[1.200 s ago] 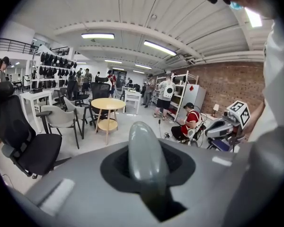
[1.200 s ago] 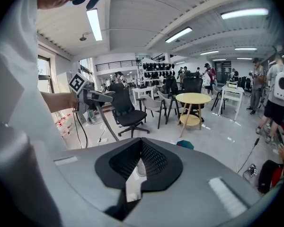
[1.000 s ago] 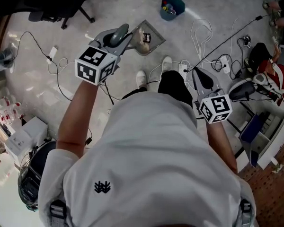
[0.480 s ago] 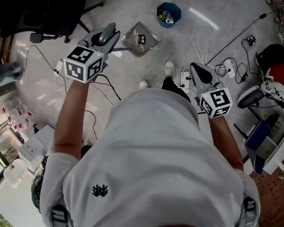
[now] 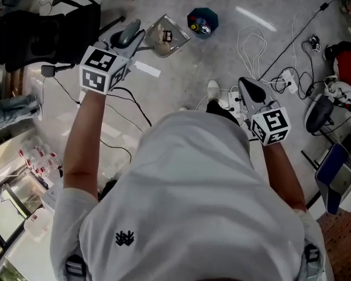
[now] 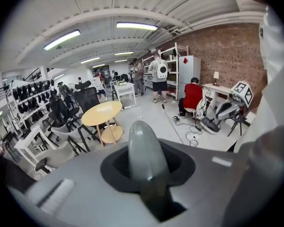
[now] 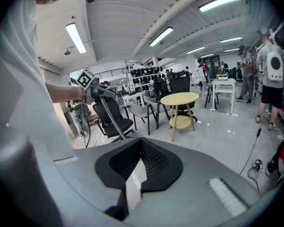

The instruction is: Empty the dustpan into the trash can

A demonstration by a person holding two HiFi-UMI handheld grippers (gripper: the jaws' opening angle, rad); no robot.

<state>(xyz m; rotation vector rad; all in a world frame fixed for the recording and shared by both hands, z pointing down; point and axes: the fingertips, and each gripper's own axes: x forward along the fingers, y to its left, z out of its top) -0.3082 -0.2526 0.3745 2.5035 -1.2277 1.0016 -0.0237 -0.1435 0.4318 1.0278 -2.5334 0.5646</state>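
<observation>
In the head view my left gripper [image 5: 133, 38] is shut on the grey handle [image 5: 126, 34] of a long-handled dustpan. Its metal pan [image 5: 164, 37] hangs over the floor with scraps in it, just left of the teal trash can [image 5: 202, 21], which holds some litter. The rounded handle top [image 6: 143, 155] fills the jaws in the left gripper view. My right gripper [image 5: 248, 88] is held low at the right, shut, with nothing in it. The right gripper view shows its black pads [image 7: 154, 162] together, and the left gripper [image 7: 87, 86] with the dustpan pole [image 7: 111, 115] beyond.
A black office chair [image 5: 47, 31] stands at the left. White and black cables and a power strip [image 5: 286, 75] lie on the floor at the right. My shoe [image 5: 213, 89] shows ahead of my body. A round yellow table [image 7: 180, 98] stands further off.
The left gripper has carried the dustpan forward, and the pan now hangs close beside the trash can. The right gripper has barely moved.
</observation>
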